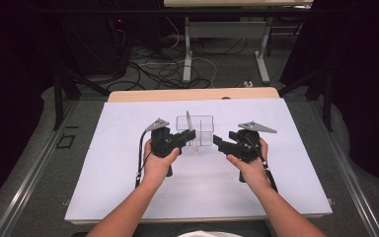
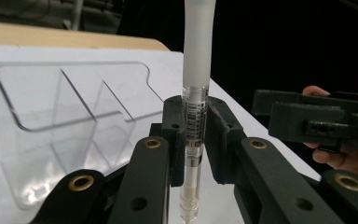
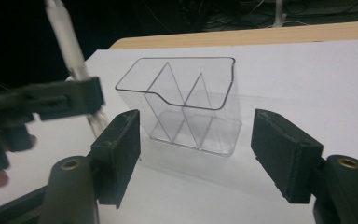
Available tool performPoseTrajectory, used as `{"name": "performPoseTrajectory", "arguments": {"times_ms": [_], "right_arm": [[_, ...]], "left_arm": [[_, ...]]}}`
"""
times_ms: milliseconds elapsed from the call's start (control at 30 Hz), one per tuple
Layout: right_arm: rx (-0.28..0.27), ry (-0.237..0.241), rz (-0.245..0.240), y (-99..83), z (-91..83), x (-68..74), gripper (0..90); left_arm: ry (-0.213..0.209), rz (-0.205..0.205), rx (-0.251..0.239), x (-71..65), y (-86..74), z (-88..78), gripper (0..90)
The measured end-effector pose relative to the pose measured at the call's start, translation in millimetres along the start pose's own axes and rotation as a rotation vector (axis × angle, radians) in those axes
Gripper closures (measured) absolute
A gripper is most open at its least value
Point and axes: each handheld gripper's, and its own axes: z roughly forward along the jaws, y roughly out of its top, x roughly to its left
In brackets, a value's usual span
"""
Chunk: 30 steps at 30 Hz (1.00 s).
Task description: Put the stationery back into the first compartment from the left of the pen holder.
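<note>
Our left hand-held gripper [image 2: 195, 135] is clenched on a slim clear plastic pen with a frosted white cap [image 2: 196, 70], upright between its pads, just beside the clear plastic divided organiser [image 1: 201, 129] on the white worktop [image 1: 128, 168]; our right hand-held gripper [image 3: 196, 154] stands released, nothing between its pads.

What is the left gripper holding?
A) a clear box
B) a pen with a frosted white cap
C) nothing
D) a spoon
B: in the left gripper view the left gripper has its jaws clamped on the clear barrel of the pen, which stands upright with its frosted white cap on top, while the clear box sits apart on the table.
</note>
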Motion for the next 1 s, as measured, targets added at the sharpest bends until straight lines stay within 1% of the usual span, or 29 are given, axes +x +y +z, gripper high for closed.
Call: {"name": "performPoseTrajectory", "arguments": {"times_ms": [100,267,333,367,467,533,667,733,767,800,867,900,933,1000], "right_arm": [[0.005,-0.016,-0.012,-0.1,1.2,-3.4,26.8],[0.035,-0.047,-0.026,-3.1,6.2,-7.9,18.7],[0.051,-0.047,-0.026,-4.1,8.6,-9.4,15.7],[0.057,-0.051,-0.028,-4.7,9.8,-10.1,15.0],[0.081,-0.077,-0.031,-6.0,11.5,-12.3,13.9],[0.091,-0.095,-0.027,-6.5,11.9,-13.4,10.1],[0.107,-0.111,-0.016,-7.5,12.4,-16.6,5.4],[0.111,-0.111,-0.013,-8.6,13.4,-18.2,2.4],[0.121,-0.113,-0.014,-9.3,13.8,-19.0,0.9],[0.127,-0.118,-0.020,-10.2,14.8,-19.9,0.0],[0.142,-0.122,-0.022,-12.0,15.9,-21.4,0.0],[0.147,-0.124,-0.015,-12.7,16.4,-21.6,0.0],[0.151,-0.125,-0.015,-13.1,16.6,-22.5,0.0],[0.164,-0.114,0.003,-13.1,16.2,-23.5,0.0]], "left_arm": [[0.016,0.027,-0.018,0.8,4.7,-2.2,79.3],[0.042,0.073,-0.038,3.5,14.0,-3.9,79.3],[0.052,0.088,-0.048,5.3,17.3,-4.6,79.3],[0.057,0.085,-0.056,5.5,18.6,-5.0,79.3],[0.071,0.093,-0.069,7.1,22.4,-7.2,79.3],[0.078,0.099,-0.081,8.0,25.0,-8.3,79.3],[0.087,0.098,-0.094,9.9,30.6,-10.3,79.3],[0.089,0.098,-0.103,10.4,34.3,-10.5,79.3],[0.091,0.107,-0.102,10.9,36.6,-10.6,79.3],[0.094,0.104,-0.106,10.3,38.8,-10.3,79.3],[0.099,0.117,-0.110,10.8,44.1,-10.0,79.3],[0.101,0.116,-0.117,10.7,46.7,-9.2,79.3],[0.105,0.129,-0.114,11.4,49.7,-9.1,79.3],[0.111,0.131,-0.123,11.6,54.7,-7.0,79.3]]}}
